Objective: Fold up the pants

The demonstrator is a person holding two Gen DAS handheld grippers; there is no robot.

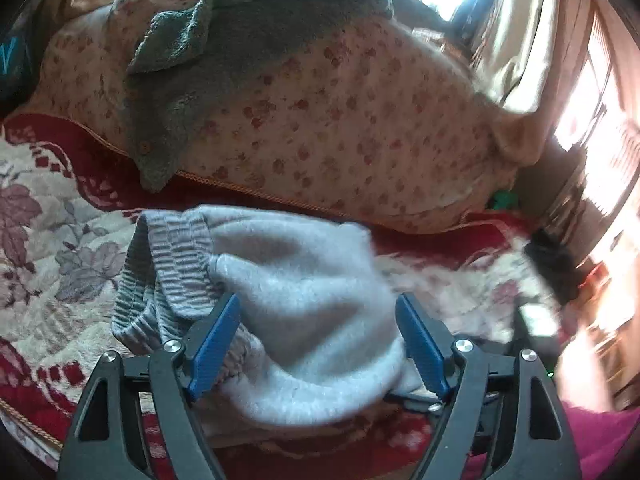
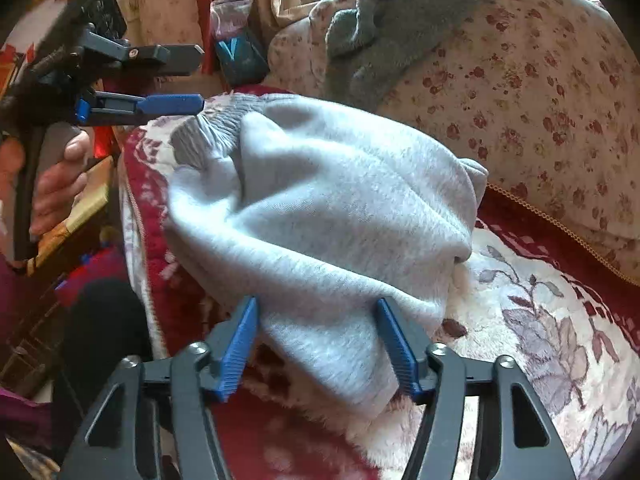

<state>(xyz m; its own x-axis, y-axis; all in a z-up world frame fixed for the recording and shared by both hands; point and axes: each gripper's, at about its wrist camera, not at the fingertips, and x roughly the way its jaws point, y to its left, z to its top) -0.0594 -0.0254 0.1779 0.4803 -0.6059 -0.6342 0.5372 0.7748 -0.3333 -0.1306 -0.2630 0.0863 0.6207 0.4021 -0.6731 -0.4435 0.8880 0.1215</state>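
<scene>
Light grey fleece pants lie bunched on a red and cream floral blanket, with the ribbed waistband at the left of the heap. My left gripper hovers over the near side of the heap, jaws wide apart and nothing pinched. In the right wrist view the pants stretch away from me, waistband at the far end. My right gripper straddles the near edge of the fabric without pinching it. The left gripper shows at upper left, open, held by a hand.
A big rose-print cushion lies behind the pants, with a grey-green knitted garment draped over it. The same cushion fills the upper right of the right wrist view. The blanket's edge drops off at the left, with clutter on the floor below.
</scene>
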